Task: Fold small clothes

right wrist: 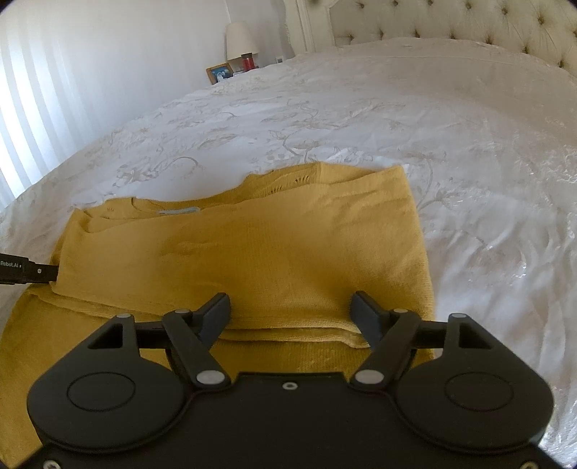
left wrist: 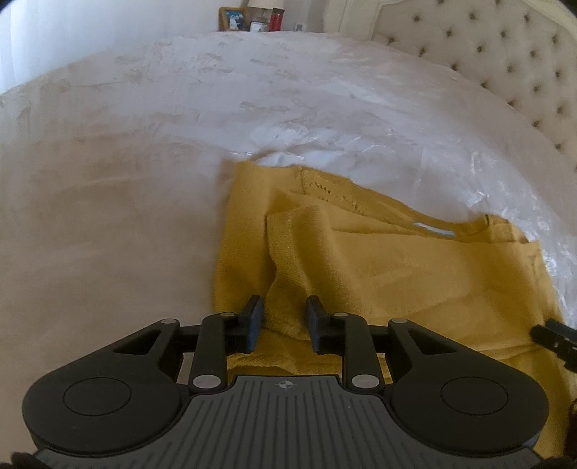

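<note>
One mustard-yellow knitted sweater (right wrist: 252,252) lies partly folded on a bed, with two claws over its near edge.

The sweater rests on a white floral-embroidered bedspread (right wrist: 396,126), with a pale label strip at its neckline that is too small to read. The left claw (left wrist: 285,321) is narrowed, with a raised fold of the sweater between its fingers; whether the pads press it cannot be told. The right claw (right wrist: 292,314) is spread wide above the folded hem, gripping nothing. In the right wrist view, the other tool's side reads "Robot.AI". Beyond stand one tufted headboard (right wrist: 468,21), one lamp (right wrist: 239,38), a framed photo (right wrist: 219,73) and a red container (right wrist: 248,62).
</note>
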